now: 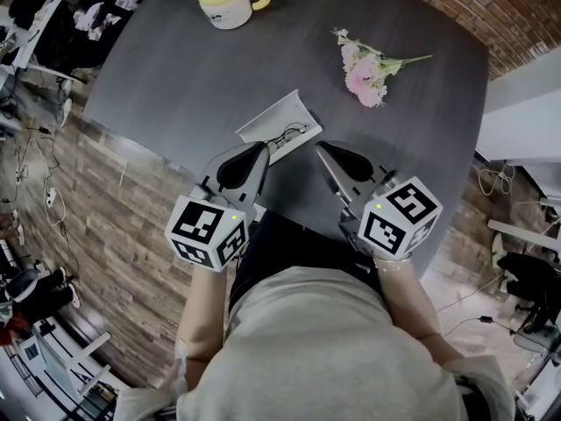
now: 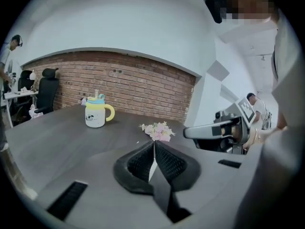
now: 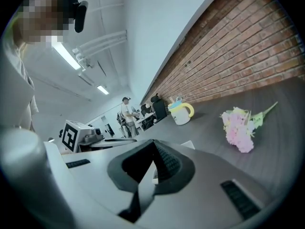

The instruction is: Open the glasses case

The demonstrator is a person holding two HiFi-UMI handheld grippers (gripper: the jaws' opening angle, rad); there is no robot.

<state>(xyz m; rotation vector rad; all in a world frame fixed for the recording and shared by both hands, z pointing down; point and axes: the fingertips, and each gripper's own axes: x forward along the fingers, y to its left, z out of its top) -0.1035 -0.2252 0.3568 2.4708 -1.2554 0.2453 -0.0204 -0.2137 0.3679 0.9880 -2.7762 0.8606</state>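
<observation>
The white glasses case (image 1: pixel 279 125) lies flat on the dark grey table (image 1: pixel 175 86), near its front edge, with dark-rimmed glasses showing on it. My left gripper (image 1: pixel 261 148) hangs just in front of the case's near end, apart from it, jaws together with nothing held. My right gripper (image 1: pixel 323 148) hovers to the right of the case, its jaws also closed and empty. In the left gripper view the pads (image 2: pixel 164 162) meet at the tip (image 2: pixel 154 143). The right gripper view shows its jaws (image 3: pixel 153 142) meeting, with a white corner of the case (image 3: pixel 188 144) beyond.
A yellow and blue mug (image 1: pixel 228 0) stands at the table's far side. A bunch of pink flowers (image 1: pixel 366 68) lies at the back right. A brick wall runs behind the table. Office chairs and people are in the room beyond.
</observation>
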